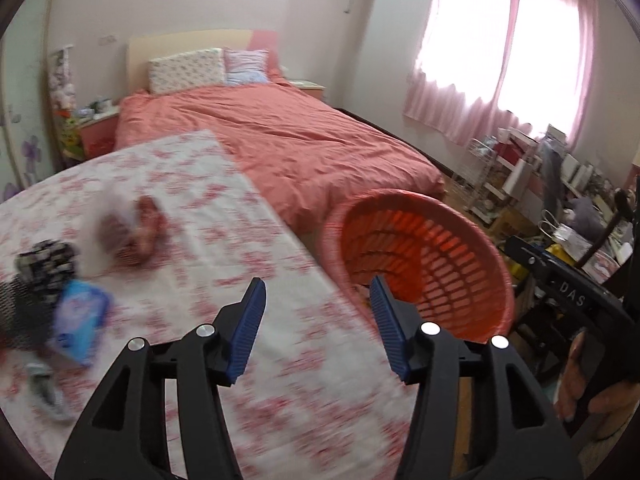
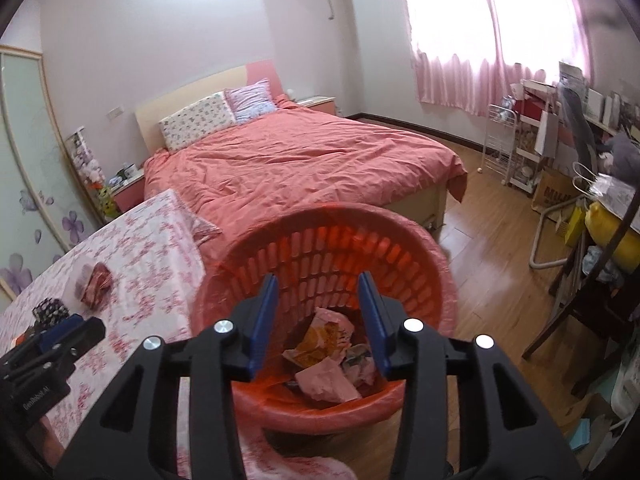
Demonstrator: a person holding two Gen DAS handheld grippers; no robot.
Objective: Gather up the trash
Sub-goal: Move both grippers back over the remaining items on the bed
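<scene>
My left gripper (image 1: 318, 284) is open with nothing between its blue pads, over the edge of a table with a floral cloth (image 1: 200, 184). On the cloth lie a red-and-white wrapper (image 1: 136, 232), a black patterned piece (image 1: 46, 258), a blue packet (image 1: 80, 322) and a grey wrapper (image 1: 46, 390), all blurred. An orange slatted basket (image 1: 424, 208) stands beside the table. My right gripper (image 2: 318, 280) hangs open and empty above that basket (image 2: 328, 212), where crumpled pink and yellow trash (image 2: 328, 344) lies on the bottom. The red wrapper (image 2: 96, 282) also shows in the right wrist view.
A bed with a salmon cover (image 2: 304, 160) sits behind the table and basket. Wooden floor (image 2: 492, 240) runs to the right toward a white wire cart (image 2: 500, 148) and a cluttered desk with a chair (image 2: 580, 300). A hand (image 1: 580, 380) grips a handle at lower right.
</scene>
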